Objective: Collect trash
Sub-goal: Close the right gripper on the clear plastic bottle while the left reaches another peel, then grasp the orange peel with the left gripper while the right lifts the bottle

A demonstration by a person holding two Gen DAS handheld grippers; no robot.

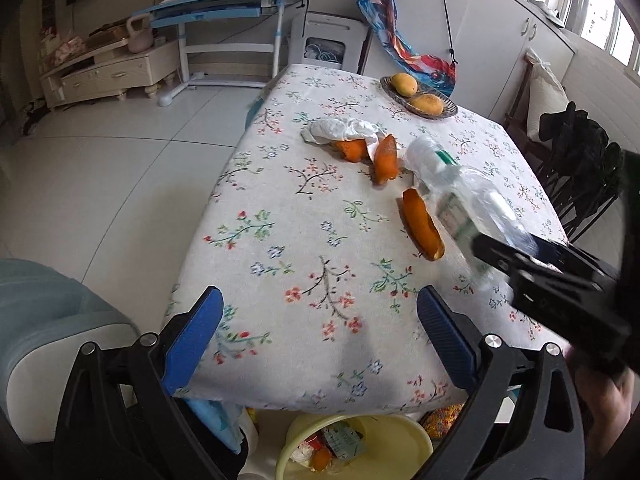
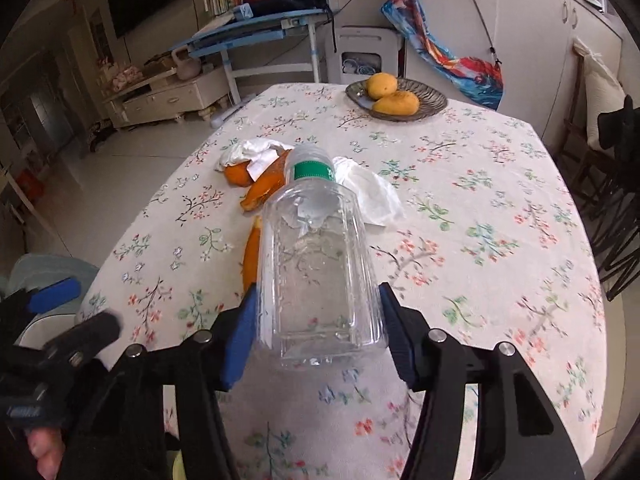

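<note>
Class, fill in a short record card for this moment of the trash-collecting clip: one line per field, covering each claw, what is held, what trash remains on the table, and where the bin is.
right claw: shut on the clear plastic bottle, held above the table
left claw: open, holding nothing, near the table edge
trash on table: three orange peel pieces, crumpled tissues
not trash: two mangoes in a woven tray at the far end
bin: yellow, on the floor below the near table edge, already holding some trash
</note>
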